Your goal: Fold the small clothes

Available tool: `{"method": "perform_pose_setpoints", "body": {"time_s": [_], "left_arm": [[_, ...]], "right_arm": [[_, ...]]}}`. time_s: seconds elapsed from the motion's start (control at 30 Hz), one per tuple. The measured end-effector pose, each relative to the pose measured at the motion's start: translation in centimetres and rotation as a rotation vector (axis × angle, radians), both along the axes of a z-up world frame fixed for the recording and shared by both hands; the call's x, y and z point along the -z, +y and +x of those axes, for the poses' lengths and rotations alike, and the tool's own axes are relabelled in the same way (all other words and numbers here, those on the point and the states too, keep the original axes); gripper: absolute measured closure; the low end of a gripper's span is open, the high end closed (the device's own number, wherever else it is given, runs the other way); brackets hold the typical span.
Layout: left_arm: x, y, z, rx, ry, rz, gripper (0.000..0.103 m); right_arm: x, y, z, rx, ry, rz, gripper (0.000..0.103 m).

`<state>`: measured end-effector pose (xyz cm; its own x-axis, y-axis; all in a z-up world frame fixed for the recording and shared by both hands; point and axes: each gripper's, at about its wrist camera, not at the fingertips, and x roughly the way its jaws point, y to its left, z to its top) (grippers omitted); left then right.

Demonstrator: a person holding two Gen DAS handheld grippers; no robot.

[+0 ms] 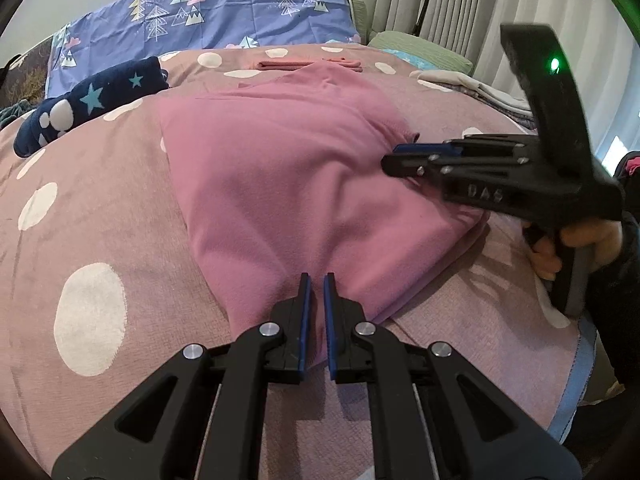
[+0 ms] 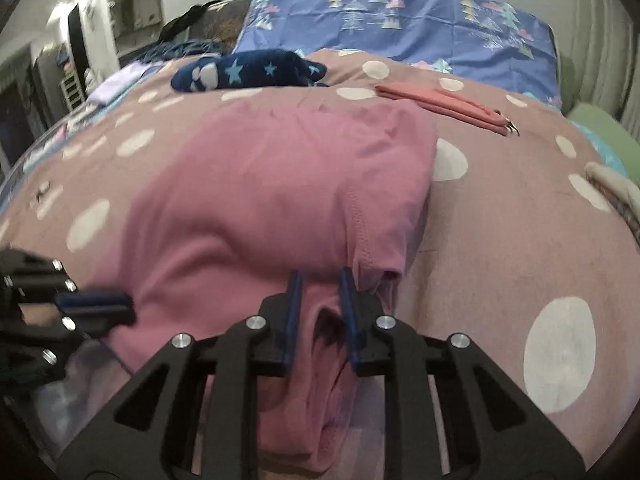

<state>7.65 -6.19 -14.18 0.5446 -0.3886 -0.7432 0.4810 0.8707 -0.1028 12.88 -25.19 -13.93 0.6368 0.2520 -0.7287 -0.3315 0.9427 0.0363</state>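
Observation:
A pink garment [image 1: 288, 168] lies partly folded on the dotted bedspread [image 1: 100, 220]. My left gripper [image 1: 316, 280] is shut on its near edge, and the cloth's creases run in toward the pads. In the left wrist view my right gripper [image 1: 394, 156] comes in from the right, held by a person's hand [image 1: 580, 240], at the garment's right edge. In the right wrist view the right gripper [image 2: 320, 278] has a bunched fold of the pink garment [image 2: 260, 184] near a stitched hem between its pads. The left gripper [image 2: 96, 304] shows at the far left of that view.
A navy star-patterned garment [image 1: 92, 100] lies at the back left. Folded coral clothes [image 1: 308, 65] rest behind the pink one. A blue tree-print pillow [image 1: 224, 12], a green cushion [image 1: 420, 50] and a pale folded pile [image 1: 480, 88] line the far side, with curtains beyond.

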Motion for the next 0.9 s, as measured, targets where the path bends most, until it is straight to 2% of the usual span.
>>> {"method": "perform_pose_setpoints", "body": {"time_s": [0.1,0.23,0.33,0.4,0.47,0.53,0.63,0.7,0.8,0.87,0.9], "left_arm": [[0.0,-0.1,-0.1,-0.004,-0.006,0.006,0.095],[-0.5,0.3,-0.4,-0.025,-0.005,-0.016,0.095],[-2.5,1.6,-1.2,-0.016,-0.024,-0.08,0.095],[-3.8,2.2,-0.9,-0.031,-0.071,-0.062,0.094],[-4.9,2.9,1.0,-0.079,-0.091,-0.029,0.094],[-5.5,3.2,3.0,-0.106,-0.093,-0.029,0.093],[-6.0,3.1,6.8,-0.145,-0.101,-0.013,0.083],[-5.5,2.8,9.6,-0.161,-0.074,-0.005,0.072],[-3.4,2.5,12.6,-0.211,-0.034,0.064,0.066],[-1.5,2.5,13.3,-0.218,0.009,0.068,0.059],[-0.8,2.5,13.2,-0.217,-0.006,0.059,0.056]], "right_arm": [[0.4,0.6,-0.3,0.0,-0.008,-0.034,0.082],[0.1,0.0,-0.4,0.01,0.0,0.011,0.082],[-2.1,-0.8,-1.4,0.033,-0.037,0.09,0.082],[-4.4,-1.4,-1.9,0.027,-0.101,0.13,0.08],[-6.0,-1.6,-1.2,0.034,-0.144,0.119,0.072],[-7.2,-1.7,0.7,0.045,-0.165,0.093,0.072],[-7.8,-1.4,4.7,0.064,-0.132,0.08,0.072],[-7.7,-0.8,7.7,0.075,-0.095,0.069,0.072],[-7.1,0.6,10.5,0.057,-0.063,0.063,0.072],[-6.3,2.0,12.0,0.01,-0.025,0.079,0.072],[-5.5,2.9,12.9,-0.024,0.017,0.083,0.072]]}}
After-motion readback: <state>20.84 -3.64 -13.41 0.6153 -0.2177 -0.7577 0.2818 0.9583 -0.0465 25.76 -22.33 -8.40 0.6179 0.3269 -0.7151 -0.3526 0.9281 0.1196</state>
